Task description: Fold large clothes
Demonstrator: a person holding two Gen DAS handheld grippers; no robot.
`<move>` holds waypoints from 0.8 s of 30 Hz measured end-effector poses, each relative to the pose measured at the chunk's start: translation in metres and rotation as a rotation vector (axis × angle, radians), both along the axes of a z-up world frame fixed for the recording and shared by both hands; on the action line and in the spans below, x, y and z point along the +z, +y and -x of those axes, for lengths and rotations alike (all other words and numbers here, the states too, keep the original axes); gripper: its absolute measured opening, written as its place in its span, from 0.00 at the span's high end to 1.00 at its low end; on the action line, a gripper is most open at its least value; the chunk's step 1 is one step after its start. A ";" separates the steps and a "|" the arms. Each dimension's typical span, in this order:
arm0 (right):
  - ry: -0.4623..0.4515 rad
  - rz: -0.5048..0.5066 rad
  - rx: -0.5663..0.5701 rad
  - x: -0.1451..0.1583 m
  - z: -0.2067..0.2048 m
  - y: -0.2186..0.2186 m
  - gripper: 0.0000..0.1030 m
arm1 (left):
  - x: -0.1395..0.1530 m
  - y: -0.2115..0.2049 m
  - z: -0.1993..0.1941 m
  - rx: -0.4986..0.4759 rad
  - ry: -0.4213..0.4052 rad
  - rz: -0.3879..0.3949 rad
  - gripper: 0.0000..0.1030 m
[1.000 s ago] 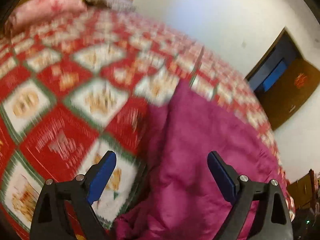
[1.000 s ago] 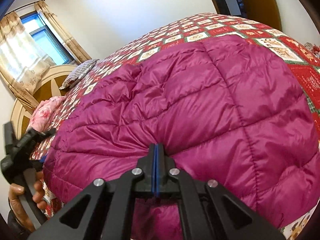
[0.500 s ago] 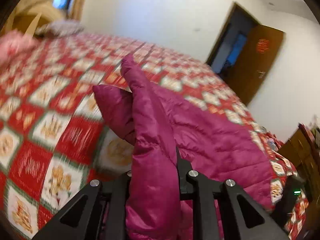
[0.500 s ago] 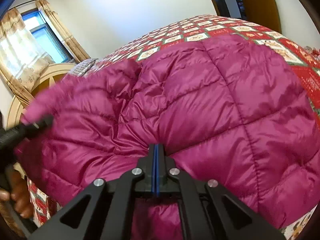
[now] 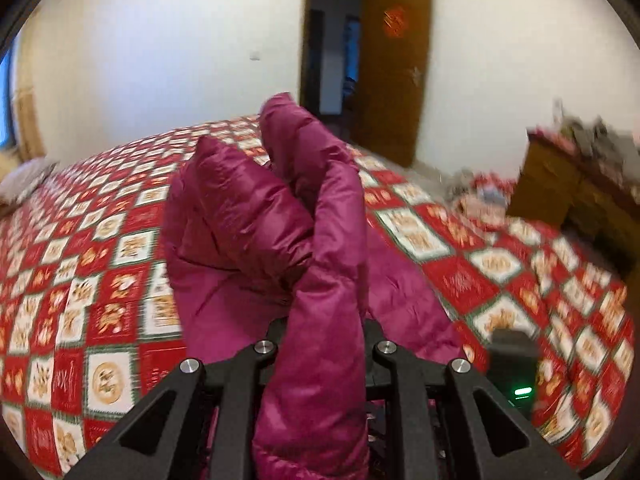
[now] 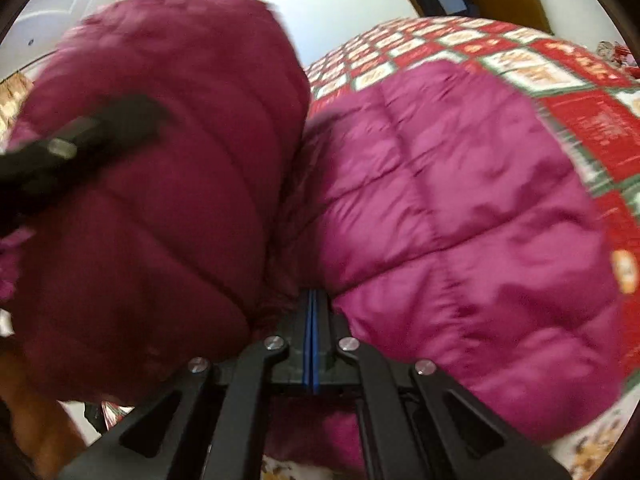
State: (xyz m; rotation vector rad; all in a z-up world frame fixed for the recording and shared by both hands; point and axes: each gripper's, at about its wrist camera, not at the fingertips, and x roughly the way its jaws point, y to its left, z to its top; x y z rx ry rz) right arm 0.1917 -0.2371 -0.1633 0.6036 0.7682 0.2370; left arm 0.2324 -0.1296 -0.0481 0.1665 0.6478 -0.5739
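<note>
Jacket (image 5: 256, 216), magenta, quilted, glossy, lay bunched on bed (image 5: 460, 280); left claw (image 5: 324, 344) clamped its fold; right claw (image 6: 312, 320) together, apparently pinching hem.

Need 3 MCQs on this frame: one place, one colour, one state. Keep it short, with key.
1. Where does the jacket lie?
A. on the floor
B. on the bed
C. on a chair

2. What colour is the jacket?
A. magenta
B. navy
C. grey

3. What is the left claw doing?
A. hanging open over the bed
B. shut on nothing
C. shut on a fold of the jacket

Key: 1 B, the jacket spreads over the red checked bedspread. 2 A, magenta quilted fabric shows in both views. 3 C, in the left wrist view a lifted fold of jacket runs between the fingers, which have just closed on it.
</note>
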 end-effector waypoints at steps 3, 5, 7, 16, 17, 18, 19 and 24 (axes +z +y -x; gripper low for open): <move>-0.011 0.017 -0.030 0.007 0.013 -0.019 1.00 | -0.016 -0.028 0.005 -0.025 -0.008 -0.111 0.83; -0.019 0.033 -0.063 0.010 0.024 -0.034 0.95 | -0.025 -0.043 0.007 -0.033 0.001 -0.163 0.83; -0.022 0.040 -0.107 0.012 0.034 -0.051 0.91 | -0.034 -0.052 0.007 -0.033 0.011 -0.188 0.82; -0.055 -0.014 -0.209 0.026 0.039 -0.116 0.88 | -0.071 -0.072 0.009 -0.094 -0.006 -0.193 0.64; -0.055 -0.017 -0.207 0.028 0.034 -0.117 0.88 | -0.075 -0.073 0.009 -0.110 -0.005 -0.183 0.56; -0.054 -0.030 -0.195 0.029 0.028 -0.120 0.88 | -0.078 -0.075 0.011 -0.132 -0.005 -0.172 0.46; -0.051 -0.045 -0.179 0.029 0.025 -0.118 0.88 | -0.080 -0.077 0.012 -0.150 -0.003 -0.164 0.41; -0.037 -0.073 -0.101 0.031 0.001 -0.113 0.87 | -0.081 -0.082 0.019 -0.214 0.014 -0.154 0.18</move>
